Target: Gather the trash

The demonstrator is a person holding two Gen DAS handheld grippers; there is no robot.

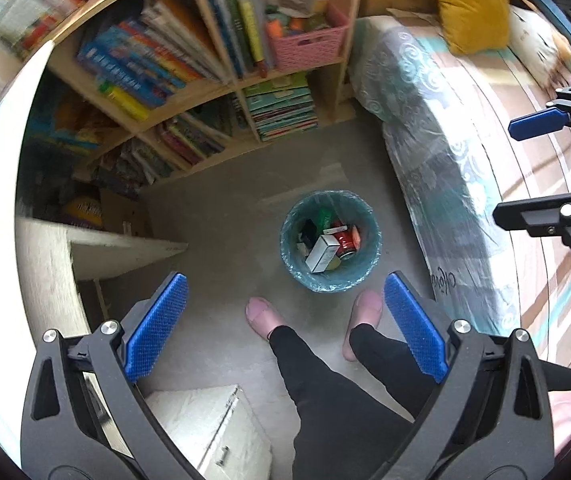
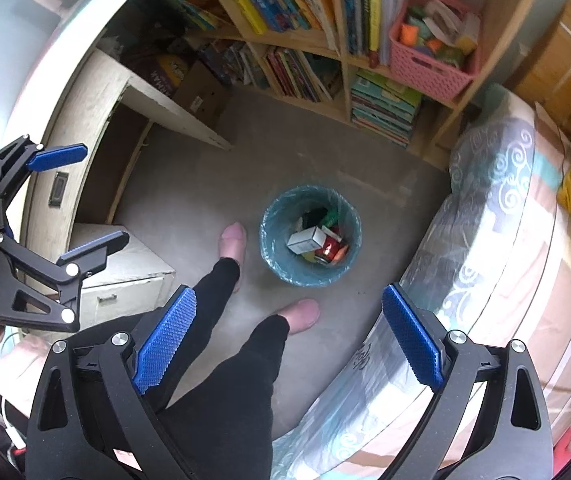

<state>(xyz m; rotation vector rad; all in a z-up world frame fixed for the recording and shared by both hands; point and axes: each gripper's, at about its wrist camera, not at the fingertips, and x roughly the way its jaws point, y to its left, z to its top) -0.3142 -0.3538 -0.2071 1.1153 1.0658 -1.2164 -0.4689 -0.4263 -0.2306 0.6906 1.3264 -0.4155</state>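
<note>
bin [image 1: 330, 278] on floor, 12 o'clock of feet; holds white box [image 1: 322, 255], red can [image 1: 345, 243], wrappers. pink basket [image 1: 305, 46] on shelf, full. left gripper [image 1: 285, 328] and right gripper [image 2: 289, 338] released, empty.

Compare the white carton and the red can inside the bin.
The white carton is a boxy shape lying slanted on top of the pile; the red can is round and partly tucked beneath it. The carton looks larger than the can. Both sit in the lined trash bin.
</note>
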